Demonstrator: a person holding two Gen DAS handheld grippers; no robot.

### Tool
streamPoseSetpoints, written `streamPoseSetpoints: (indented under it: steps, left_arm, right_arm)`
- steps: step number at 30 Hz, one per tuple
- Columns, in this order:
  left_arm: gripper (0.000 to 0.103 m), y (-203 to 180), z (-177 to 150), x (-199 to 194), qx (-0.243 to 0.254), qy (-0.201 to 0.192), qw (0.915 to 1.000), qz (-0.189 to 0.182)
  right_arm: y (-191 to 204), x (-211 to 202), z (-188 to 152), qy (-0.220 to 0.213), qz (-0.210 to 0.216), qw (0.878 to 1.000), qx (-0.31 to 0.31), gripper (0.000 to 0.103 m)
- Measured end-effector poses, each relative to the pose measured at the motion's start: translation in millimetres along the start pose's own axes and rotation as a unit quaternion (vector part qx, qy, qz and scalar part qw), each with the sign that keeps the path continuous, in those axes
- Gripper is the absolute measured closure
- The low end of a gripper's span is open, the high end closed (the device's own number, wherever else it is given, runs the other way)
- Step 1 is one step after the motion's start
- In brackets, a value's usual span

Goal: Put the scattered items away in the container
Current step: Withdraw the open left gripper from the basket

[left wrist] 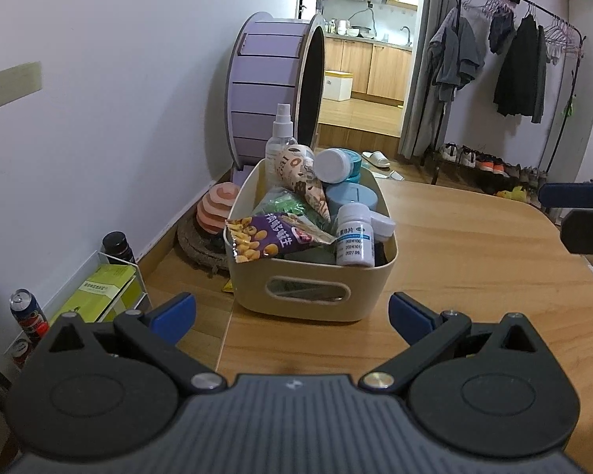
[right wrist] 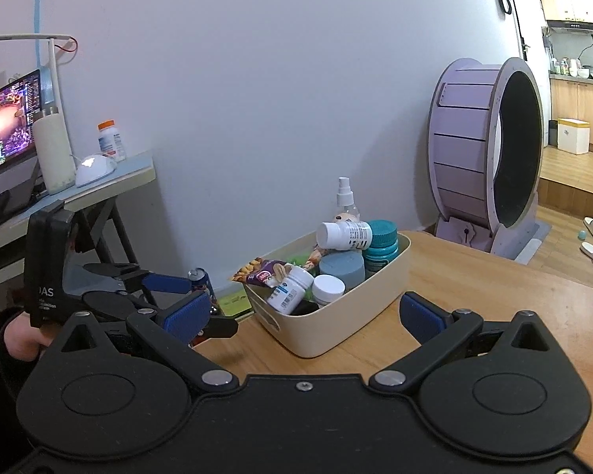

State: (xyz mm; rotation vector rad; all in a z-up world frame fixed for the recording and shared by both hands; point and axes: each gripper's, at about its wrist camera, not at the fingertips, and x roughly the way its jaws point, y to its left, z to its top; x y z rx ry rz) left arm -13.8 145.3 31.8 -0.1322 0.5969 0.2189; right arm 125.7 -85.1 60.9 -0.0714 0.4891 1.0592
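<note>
Both grippers are held back from a cream container (left wrist: 310,276) on the wooden table (left wrist: 474,256), each with its blue-padded jaws spread wide and nothing between them. From the left wrist view, the left gripper (left wrist: 292,314) is squared up to the container's near end wall, the handle slot directly ahead and the tub's long axis running away along the line of the fingers. The right gripper (right wrist: 304,314) is seen further to the side, facing a near corner of the tub at an angle. The container is heaped: a purple snack packet (left wrist: 264,237) hangs over the near-left rim, a white pill bottle (left wrist: 355,237) leans at the near-right, and a spray bottle (left wrist: 282,134) stands at the far end. No loose item is visible on the tabletop in either view, so the tidying is judged essentially finished. The left gripper appears the nearer, should the overhanging packet need tucking in.
</note>
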Motion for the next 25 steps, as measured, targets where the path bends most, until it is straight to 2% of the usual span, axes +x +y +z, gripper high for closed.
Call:
streamPoseSetpoints:
  steps: [25]
  left_arm:
    - [0.000,-7.6,-0.5,-3.3,0.010,0.005,0.9999,0.011]
  right_arm:
    - [7.7,3.7,2.8,0.011,0.003,1.000,-0.015,0.000]
